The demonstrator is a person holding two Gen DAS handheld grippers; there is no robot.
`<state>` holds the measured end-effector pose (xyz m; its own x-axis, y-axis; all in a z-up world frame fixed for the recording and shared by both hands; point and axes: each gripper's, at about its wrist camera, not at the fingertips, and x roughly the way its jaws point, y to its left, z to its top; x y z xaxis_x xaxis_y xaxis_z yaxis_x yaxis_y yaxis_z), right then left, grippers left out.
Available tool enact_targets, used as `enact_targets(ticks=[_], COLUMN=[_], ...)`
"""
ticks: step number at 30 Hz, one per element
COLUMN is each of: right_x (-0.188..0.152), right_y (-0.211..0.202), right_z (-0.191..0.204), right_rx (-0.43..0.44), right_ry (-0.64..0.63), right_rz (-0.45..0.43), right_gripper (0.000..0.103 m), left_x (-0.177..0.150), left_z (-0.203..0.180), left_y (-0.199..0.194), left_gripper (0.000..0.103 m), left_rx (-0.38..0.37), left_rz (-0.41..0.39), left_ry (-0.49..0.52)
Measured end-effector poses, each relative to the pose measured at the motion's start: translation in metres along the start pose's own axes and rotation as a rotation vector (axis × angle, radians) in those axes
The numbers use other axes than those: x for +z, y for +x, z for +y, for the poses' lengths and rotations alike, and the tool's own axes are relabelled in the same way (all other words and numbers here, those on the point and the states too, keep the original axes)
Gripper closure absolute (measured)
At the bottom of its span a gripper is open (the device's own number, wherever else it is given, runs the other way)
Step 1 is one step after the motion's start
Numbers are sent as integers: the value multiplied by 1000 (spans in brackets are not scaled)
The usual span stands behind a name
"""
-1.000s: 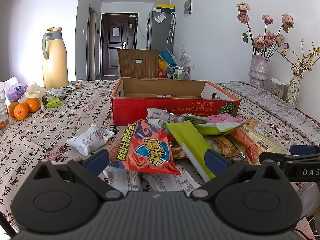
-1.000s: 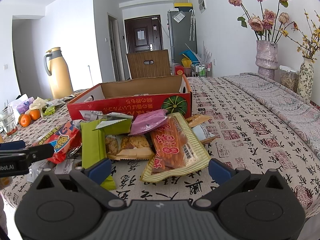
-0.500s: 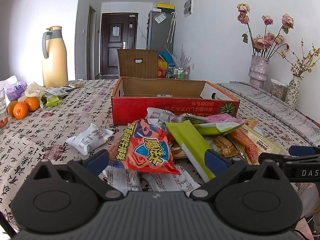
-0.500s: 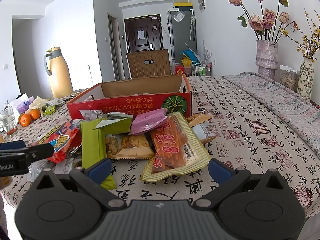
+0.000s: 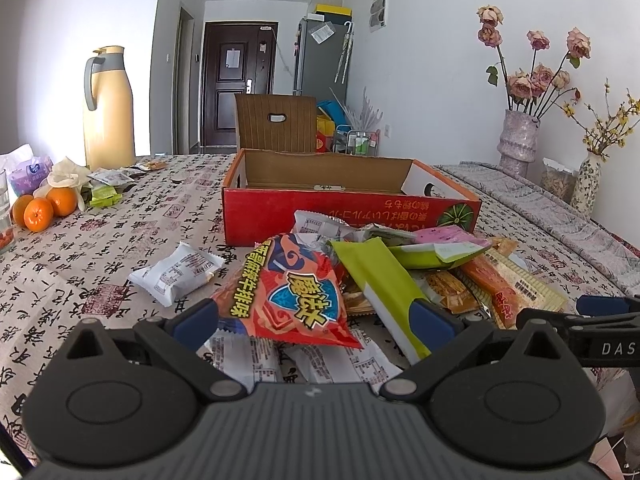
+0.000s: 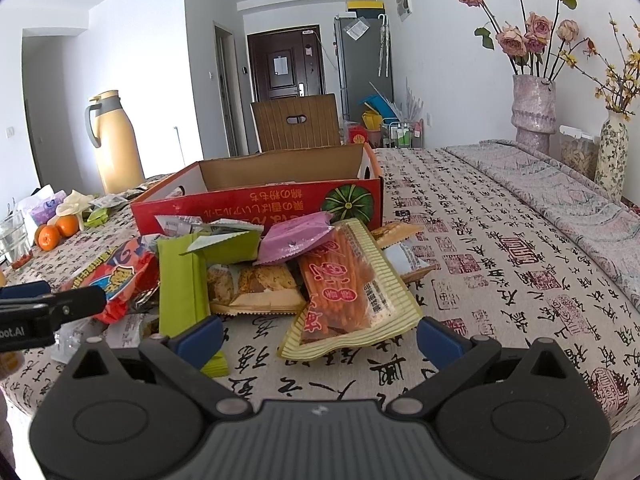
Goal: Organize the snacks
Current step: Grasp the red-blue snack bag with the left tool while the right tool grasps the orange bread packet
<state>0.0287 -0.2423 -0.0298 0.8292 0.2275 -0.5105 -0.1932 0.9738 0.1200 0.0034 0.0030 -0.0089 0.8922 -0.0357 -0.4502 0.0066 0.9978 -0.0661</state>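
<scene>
Your left gripper [image 5: 316,320] has its jaws spread wide and holds nothing; the red snack bag [image 5: 296,292] lies between the blue fingertips [image 5: 198,320], and you cannot tell whether they touch it. A long green packet [image 5: 384,284] leans just beside its right fingertip. Your right gripper [image 6: 318,338] is likewise spread wide and empty, its tips at the near edge of the orange-and-yellow striped packet [image 6: 348,292], contact unclear. The snack pile sits on the patterned tablecloth [image 6: 500,264], heaped against the near wall of the open red cardboard box [image 5: 348,208], which stands beyond it. A white packet [image 5: 176,272] lies apart to the left.
</scene>
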Motion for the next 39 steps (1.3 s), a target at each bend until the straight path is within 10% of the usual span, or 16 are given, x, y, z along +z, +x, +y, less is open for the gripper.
enact_targets(ticks=[17, 26, 36, 39], right_x=[24, 38, 33, 33], right_y=[31, 64, 93, 90], right_z=[-7, -4, -2, -2], right_rx=[-53, -55, -58, -26], right_ry=[-61, -166, -207, -195], right_rz=[-8, 26, 105, 101], right_gripper=[2, 33, 35, 55], left_x=[16, 22, 23, 22], left_z=[12, 13, 12, 10], left_y=[20, 32, 45, 48], left_gripper=[0, 0, 0, 0], left_rx=[32, 34, 41, 50], left_rz=[-11, 2, 46, 63], left_ry=[-21, -27, -19, -14])
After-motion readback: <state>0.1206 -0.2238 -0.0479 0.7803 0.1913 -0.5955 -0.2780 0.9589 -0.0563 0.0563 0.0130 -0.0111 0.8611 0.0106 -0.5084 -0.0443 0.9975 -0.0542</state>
